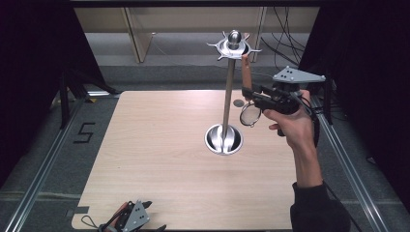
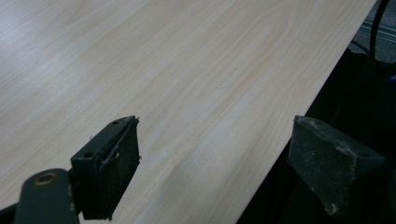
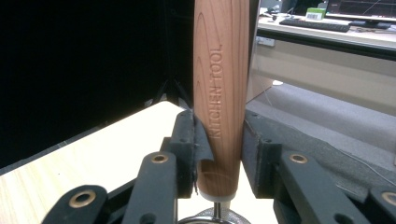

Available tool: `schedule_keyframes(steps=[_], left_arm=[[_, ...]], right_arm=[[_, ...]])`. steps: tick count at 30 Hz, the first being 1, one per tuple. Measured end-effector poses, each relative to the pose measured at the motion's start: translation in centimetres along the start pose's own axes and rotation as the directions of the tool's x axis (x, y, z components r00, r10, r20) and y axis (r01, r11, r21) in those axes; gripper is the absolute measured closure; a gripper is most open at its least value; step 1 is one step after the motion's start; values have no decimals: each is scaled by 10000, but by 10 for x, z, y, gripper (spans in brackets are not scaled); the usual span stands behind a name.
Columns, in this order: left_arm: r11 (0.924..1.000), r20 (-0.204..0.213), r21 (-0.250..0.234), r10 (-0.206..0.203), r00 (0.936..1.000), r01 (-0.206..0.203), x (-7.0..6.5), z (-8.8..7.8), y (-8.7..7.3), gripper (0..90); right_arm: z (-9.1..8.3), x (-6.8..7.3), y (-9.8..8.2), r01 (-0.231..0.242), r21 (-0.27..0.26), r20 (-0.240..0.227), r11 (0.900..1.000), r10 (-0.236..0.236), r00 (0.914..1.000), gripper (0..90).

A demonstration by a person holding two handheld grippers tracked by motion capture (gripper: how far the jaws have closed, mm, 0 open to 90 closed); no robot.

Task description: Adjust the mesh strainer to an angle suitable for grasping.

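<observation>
Nearest me, my left gripper [image 2: 212, 163] rested at the table's [image 1: 159, 159] front edge, jaws wide and empty. Farther off, right of the steel rack [image 1: 227, 92], my raised right gripper [image 3: 219, 154] clamped a wooden-handled strainer [image 3: 219, 84], handle up, just beside the rack's pole.

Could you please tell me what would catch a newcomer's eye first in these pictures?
Most striking is the tall metal utensil stand rising from its round base at the table's middle, hooks ringing its top. Just right of it, the right hand-held gripper clamps a wooden-handled strainer upright near those hooks; the handle reads KITCHEN TOOL. The left hand-held gripper rests open at the table's near edge.
</observation>
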State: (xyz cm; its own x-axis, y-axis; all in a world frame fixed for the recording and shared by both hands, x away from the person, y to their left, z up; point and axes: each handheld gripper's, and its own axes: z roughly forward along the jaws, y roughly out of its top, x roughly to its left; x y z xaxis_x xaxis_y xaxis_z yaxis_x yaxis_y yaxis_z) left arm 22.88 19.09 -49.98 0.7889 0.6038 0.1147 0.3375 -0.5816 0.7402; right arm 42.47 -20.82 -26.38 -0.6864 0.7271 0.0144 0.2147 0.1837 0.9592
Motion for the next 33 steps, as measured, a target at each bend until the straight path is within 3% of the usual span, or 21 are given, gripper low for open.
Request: schedule_keyframes(steps=[13, 15, 16, 19, 20, 24, 30, 31, 33], left_arm=[[10000, -6, 4, -10, 10000, 10, 0, 0, 0, 156], [10000, -1, 10, 31, 10000, -31, 0, 0, 0, 156], [10000, 6, 13, 26, 10000, -26, 0, 0, 0, 156], [10000, -86, 72, -49, 10000, 49, 0, 0, 0, 156], [10000, -84, 75, -39, 10000, 39, 0, 0, 0, 156], [10000, -79, 81, -25, 10000, 26, 0, 0, 0, 156], [10000, 61, 53, -37, 10000, 36, 0, 0, 0, 156], [9999, 40, -1, -137, 9999, 137, -1, 0, 0, 156], [9999, 19, -2, -131, 9999, 131, -1, 0, 0, 156]], right_arm=[[7, -3, 0, -121, 115, -36, 9999, 121, 9999, 691], [9, -5, -1, 67, 11, 11, 10000, -67, 10000, 692], [9, -3, -2, -211, 158, -58, 9997, 212, 9998, 692], [12, -5, -4, -29, 137, 1, 9999, 29, 10000, 692], [14, -4, -6, -307, 85, -138, 9995, 308, 9994, 693], [16, -4, -7, -356, 43, -259, 9994, 357, 9990, 694], [17, -4, -7, -157, 20, -188, 9999, 158, 9997, 693], [16, -3, -7, -458, 76, -218, 9989, 459, 9987, 692], [15, -3, -9, -624, 95, -183, 9980, 626, 9979, 684]])
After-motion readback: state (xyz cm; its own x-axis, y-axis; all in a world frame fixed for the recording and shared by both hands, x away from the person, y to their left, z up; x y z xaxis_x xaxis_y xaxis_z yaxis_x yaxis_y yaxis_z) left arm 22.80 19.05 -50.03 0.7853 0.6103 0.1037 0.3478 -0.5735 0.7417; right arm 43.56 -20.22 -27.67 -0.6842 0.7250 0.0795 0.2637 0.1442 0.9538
